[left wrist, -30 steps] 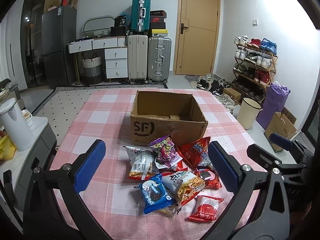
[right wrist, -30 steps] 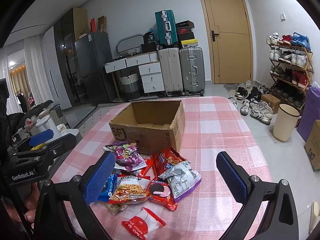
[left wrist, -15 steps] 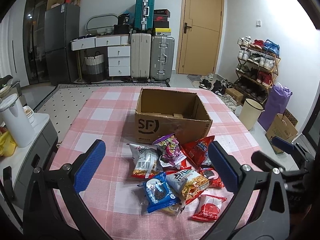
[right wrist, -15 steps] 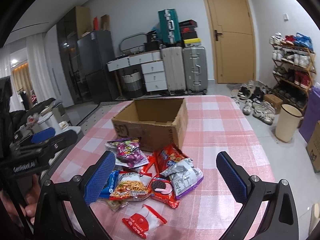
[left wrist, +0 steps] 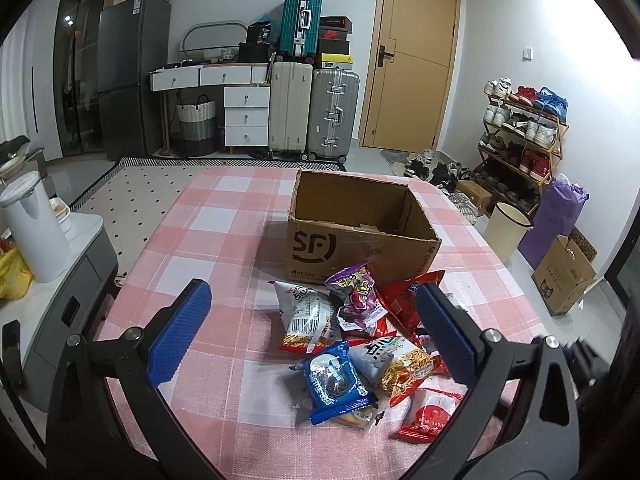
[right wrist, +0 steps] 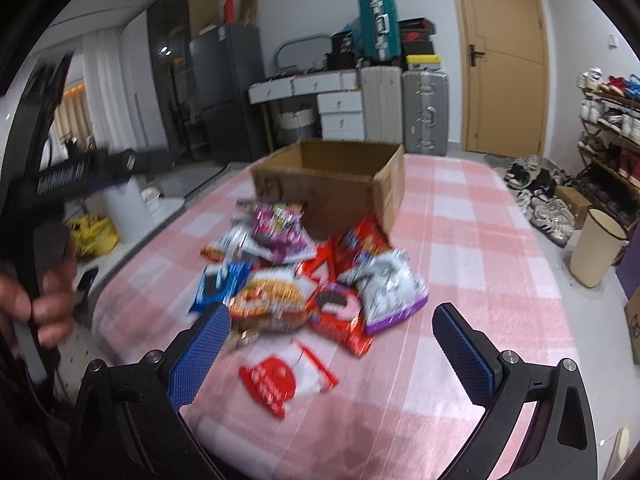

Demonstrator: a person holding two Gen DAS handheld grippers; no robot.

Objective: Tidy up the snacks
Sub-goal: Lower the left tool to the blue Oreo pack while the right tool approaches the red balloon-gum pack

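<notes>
— Where do we stand with the snacks?

— Nothing is boxed yet, as far as we can see. The snack pile [left wrist: 360, 336] lies on the checked tablecloth [left wrist: 224, 216], just in front of the open cardboard box [left wrist: 360, 224], whose inside looks bare of packets. Both tools are empty: our left gripper [left wrist: 316, 336] has its jaws spread wide with nothing between them, and our right gripper [right wrist: 332, 348] is just as wide open.

— Which one should we send in first?

— The right, we judge. The red-and-white packet [right wrist: 286, 376] lies alone at the near edge of the pile, just ahead of the right gripper and a little toward its left finger (that view is smeared, so the print is unreadable). Its long axis seems to run slantwise across the gap between the fingers, so we would turn the wrist a little before closing.

— And the left?

— The blue cookie packet [left wrist: 334, 380] sits nearly centred between its fingers — a fair second pick. From either packet the box lies straight beyond the pile.
</notes>
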